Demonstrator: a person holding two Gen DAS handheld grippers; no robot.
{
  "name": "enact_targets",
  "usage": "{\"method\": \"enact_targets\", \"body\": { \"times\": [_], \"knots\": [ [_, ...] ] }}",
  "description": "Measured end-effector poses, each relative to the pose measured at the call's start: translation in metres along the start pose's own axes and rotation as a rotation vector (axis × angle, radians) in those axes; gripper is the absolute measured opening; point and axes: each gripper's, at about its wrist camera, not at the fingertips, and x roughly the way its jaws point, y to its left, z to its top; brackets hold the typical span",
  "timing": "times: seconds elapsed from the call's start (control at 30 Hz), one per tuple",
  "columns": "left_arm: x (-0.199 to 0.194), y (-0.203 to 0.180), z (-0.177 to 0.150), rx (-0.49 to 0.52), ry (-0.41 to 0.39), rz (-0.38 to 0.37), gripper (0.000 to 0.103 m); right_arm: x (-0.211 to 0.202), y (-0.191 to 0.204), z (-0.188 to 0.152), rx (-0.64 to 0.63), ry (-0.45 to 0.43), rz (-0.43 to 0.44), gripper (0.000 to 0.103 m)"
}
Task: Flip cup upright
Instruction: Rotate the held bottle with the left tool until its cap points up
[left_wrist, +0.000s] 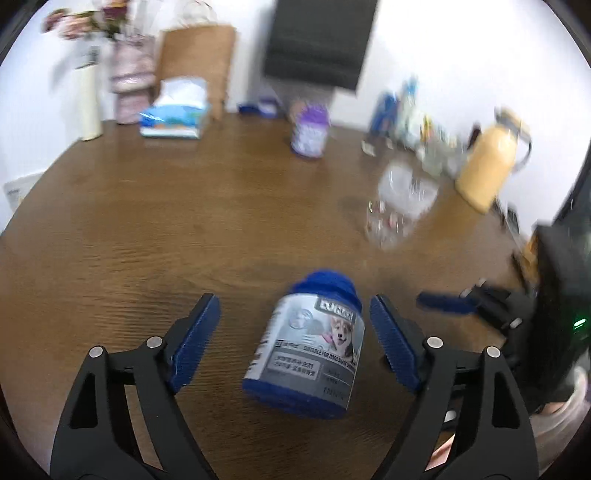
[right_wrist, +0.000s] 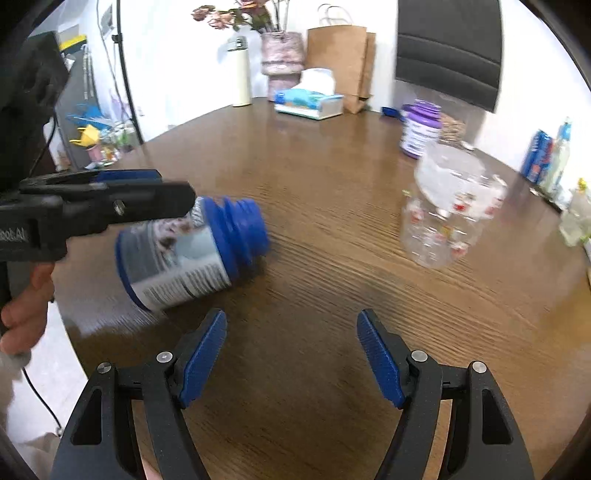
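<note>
Cup (right_wrist: 448, 206) inverted — both grippers agape

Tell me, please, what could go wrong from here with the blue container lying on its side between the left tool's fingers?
1. The blue container is round and lies on its side on the table; the open left tool could nudge it into rolling.
2. It sits off-centre, nearer one finger, so closing may skew it.
3. The clear plastic jar nearby could be knocked.
</note>
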Motion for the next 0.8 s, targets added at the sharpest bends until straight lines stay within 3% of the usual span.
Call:
{"method": "enact_targets", "body": {
  "times": [0.07, 0.13, 0.2, 0.23, 0.37, 0.47, 0.53, 0.6, 0.7, 0.8],
  "knots": [
    [0.018, -0.010, 0.002, 0.076, 0.086, -0.027, 0.081, -0.007, -0.008, -0.007, 0.050, -0.022, 0.017, 0.078],
    [0.034, -0.018, 0.000, 0.115, 0.177, 0.021, 0.071, -0.009, -0.014, -0.011, 0.097, -0.032, 0.031, 0.078],
    [0.040, -0.022, -0.002, 0.136, 0.214, 0.022, 0.061, -0.013, -0.018, -0.012, 0.106, -0.036, 0.035, 0.078],
    [0.041, -0.023, -0.004, 0.139, 0.215, 0.020, 0.060, -0.015, -0.019, -0.012, 0.102, -0.038, 0.040, 0.078],
    [0.030, -0.017, -0.008, 0.089, 0.132, 0.008, 0.060, -0.029, -0.019, -0.009, 0.094, -0.075, 0.050, 0.078],
    [0.004, -0.019, -0.007, 0.058, 0.000, 0.022, 0.060, -0.039, -0.026, -0.004, 0.130, -0.109, 0.088, 0.078],
    [-0.016, -0.024, -0.010, 0.068, -0.118, 0.070, 0.060, -0.048, -0.035, 0.001, 0.186, -0.150, 0.149, 0.078],
    [-0.026, -0.026, -0.010, 0.055, -0.160, 0.144, 0.060, -0.055, -0.045, 0.008, 0.264, -0.188, 0.237, 0.078],
    [-0.041, -0.027, -0.007, 0.029, -0.218, 0.121, 0.060, -0.057, -0.048, 0.019, 0.318, -0.225, 0.365, 0.081],
    [-0.061, -0.038, -0.011, 0.051, -0.328, 0.110, 0.060, -0.045, -0.042, 0.034, 0.341, -0.186, 0.514, 0.084]
  ]
}}
